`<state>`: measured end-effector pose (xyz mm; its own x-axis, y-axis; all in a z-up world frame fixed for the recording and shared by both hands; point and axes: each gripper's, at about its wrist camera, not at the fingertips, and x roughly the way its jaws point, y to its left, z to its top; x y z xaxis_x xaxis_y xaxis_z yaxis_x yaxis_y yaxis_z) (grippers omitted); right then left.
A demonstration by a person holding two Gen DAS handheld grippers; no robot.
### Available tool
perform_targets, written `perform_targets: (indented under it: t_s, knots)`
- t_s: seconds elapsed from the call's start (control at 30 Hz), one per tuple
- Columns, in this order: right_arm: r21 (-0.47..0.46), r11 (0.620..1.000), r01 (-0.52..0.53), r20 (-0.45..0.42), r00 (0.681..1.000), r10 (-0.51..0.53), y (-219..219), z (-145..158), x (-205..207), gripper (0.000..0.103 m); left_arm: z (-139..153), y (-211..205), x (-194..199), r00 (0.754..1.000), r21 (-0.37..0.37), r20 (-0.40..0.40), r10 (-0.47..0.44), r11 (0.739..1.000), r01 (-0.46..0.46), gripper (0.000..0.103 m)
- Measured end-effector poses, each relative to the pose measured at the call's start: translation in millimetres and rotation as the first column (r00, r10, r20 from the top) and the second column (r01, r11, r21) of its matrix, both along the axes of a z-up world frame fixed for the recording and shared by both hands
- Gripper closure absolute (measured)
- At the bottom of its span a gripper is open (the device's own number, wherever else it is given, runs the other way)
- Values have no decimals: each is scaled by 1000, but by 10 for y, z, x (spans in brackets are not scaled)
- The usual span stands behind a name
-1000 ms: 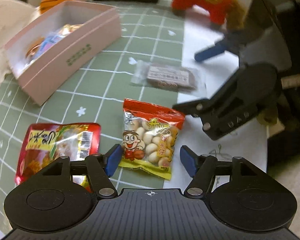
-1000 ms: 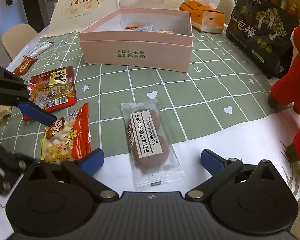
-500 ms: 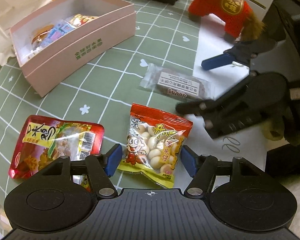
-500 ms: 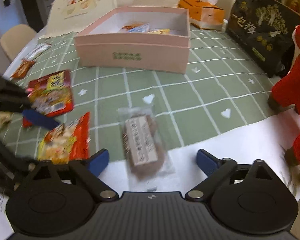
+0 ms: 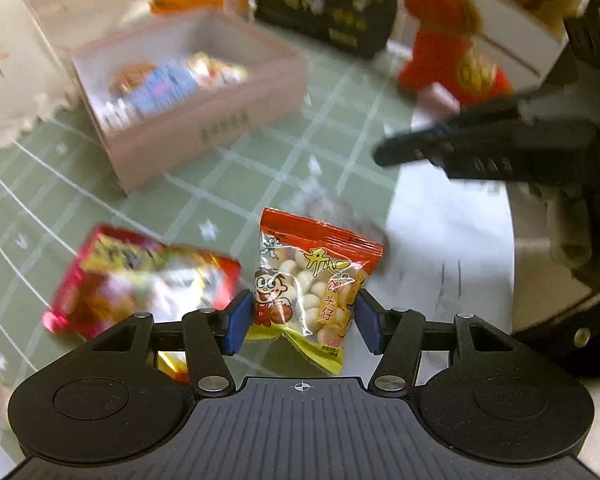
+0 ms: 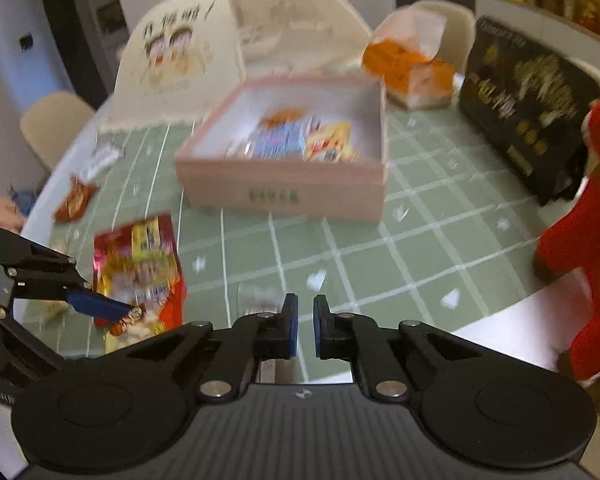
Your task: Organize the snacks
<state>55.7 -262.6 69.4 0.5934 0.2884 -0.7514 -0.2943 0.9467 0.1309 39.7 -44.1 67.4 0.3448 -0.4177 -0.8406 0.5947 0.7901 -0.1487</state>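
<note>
My left gripper has its jaws closing on a red and yellow packet of small round snacks. Both blue pads press its sides and it hangs crumpled above the table. In the right wrist view the same packet shows beside a blue left fingertip. My right gripper is shut with nothing seen between its pads. A clear-wrapped brown biscuit packet lies blurred on the cloth just beneath it. The pink box holds several snacks farther back. A red foil packet lies flat at the left.
A black bag and a red plush toy stand at the right. An orange tissue box and the box lid stand behind the pink box. A small red packet lies far left. White paper covers the near right.
My right gripper went from wide open to shut and rose off the biscuit packet. My left gripper narrowed onto the ball snack packet and lifted it; both views now look higher over the table.
</note>
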Motion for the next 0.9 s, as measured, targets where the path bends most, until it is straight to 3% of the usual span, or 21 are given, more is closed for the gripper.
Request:
perform_targets:
  t_s: [0.13,0.27,0.4,0.43,0.57,0.67,0.73,0.87,0.9]
  knots:
    - [-32,999,-13,-4,1000,13,-8,39,-13,94,343,114,205,991,-79,104,84,994,-76,43]
    - [-103,994,-20,-30,999,17,133,-80,-74,89,693,224,618,950,-232,191,248,952,-202,42]
    - [-111,993,-33,-56,998,27,354,-192,-51,60,768,117,1280,925,-256,192,329,926,-276,41]
    - [-125,992,-28,-62,998,21,404,-229,-29,59,780,102,1404,912,-270,202,357,915,-298,43]
    - [-190,982,-21,-68,998,8,520,-354,8,59,922,199,1511,896,-424,168,411,851,-311,43]
    - [-176,984,-13,-76,997,0,501,-370,17,60,958,287,1458,897,-451,175,405,843,-293,43]
    - [-174,984,-32,-81,997,18,520,-371,17,70,915,377,1406,888,-434,166,429,840,-325,43]
    - [-152,986,-74,-92,994,60,557,-356,-14,81,658,630,1250,878,-463,35,477,787,-409,43]
    - [-151,985,-78,-90,994,64,557,-342,-16,94,553,699,1172,876,-459,4,481,780,-426,43]
